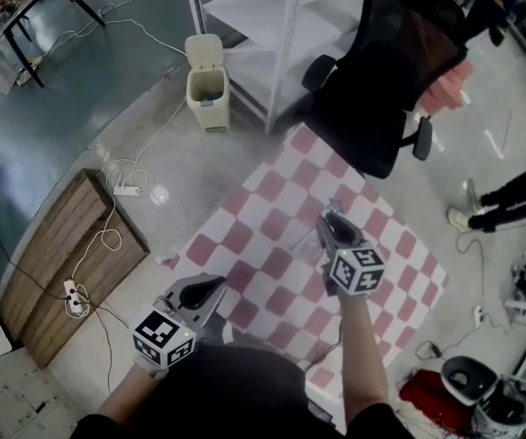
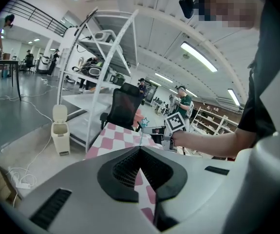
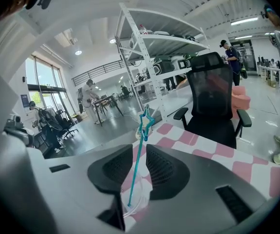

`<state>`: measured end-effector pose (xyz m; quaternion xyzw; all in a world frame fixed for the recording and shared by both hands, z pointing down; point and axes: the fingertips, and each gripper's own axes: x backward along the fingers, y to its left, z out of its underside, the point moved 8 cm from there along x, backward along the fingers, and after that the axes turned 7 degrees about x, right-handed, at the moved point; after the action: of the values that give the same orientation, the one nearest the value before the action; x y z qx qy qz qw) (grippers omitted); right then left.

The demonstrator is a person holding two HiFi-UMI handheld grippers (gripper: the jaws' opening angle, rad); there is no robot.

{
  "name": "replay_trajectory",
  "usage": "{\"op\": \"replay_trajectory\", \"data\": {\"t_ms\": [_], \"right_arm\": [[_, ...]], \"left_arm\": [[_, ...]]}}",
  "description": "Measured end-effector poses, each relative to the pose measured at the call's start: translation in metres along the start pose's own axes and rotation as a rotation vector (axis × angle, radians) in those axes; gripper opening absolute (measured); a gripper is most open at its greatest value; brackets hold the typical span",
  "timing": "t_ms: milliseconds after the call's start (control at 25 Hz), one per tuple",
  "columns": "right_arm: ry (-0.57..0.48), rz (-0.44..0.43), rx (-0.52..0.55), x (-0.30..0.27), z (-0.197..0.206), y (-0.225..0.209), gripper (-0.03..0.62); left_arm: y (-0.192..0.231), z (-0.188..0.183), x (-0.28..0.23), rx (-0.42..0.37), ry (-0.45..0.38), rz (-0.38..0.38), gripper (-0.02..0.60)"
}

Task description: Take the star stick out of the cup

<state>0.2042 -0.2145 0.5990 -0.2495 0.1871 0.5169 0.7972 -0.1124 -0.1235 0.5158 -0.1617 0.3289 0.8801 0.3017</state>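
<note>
Item: star stick (image 3: 139, 165), teal, thin shaft with an open star at the top. It stands tilted in a clear cup (image 3: 134, 204), star end up and well above the rim.

Item: right hand-held gripper (image 3: 139, 146), held over the bench (image 1: 272, 190), which is covered in a pink-and-white checked cloth. Its jaws stand apart, one on each side of the stick, and neither pad presses on the shaft. The cup sits low between them.

Item: left hand-held gripper (image 2: 140, 148), held near the bench's front edge, well apart from the cup. Its jaws are closed tip to tip, with nothing between them.

Surroundings: a black office chair (image 1: 381, 80) at the far side of the bench, and a cream bin (image 1: 206, 85) on the floor beside a white shelf rack (image 1: 272, 7).
</note>
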Motion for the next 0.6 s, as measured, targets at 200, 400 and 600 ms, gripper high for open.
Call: {"op": "replay_trajectory", "data": {"t_ms": [200, 400, 600], "right_arm": [[0.014, 0.02, 0.031, -0.001, 0.0, 0.004, 0.044], [-0.004, 0.035, 0.052, 0.005, -0.006, 0.011, 0.026], [-0.027, 0.05, 0.068, 0.018, -0.016, 0.019, 0.023]], "left_arm": [[0.002, 0.003, 0.003, 0.012, -0.005, -0.005, 0.038], [0.002, 0.003, 0.007, 0.015, -0.02, 0.006, 0.038], [0.004, 0.002, 0.01, 0.018, -0.037, 0.025, 0.038]]}}
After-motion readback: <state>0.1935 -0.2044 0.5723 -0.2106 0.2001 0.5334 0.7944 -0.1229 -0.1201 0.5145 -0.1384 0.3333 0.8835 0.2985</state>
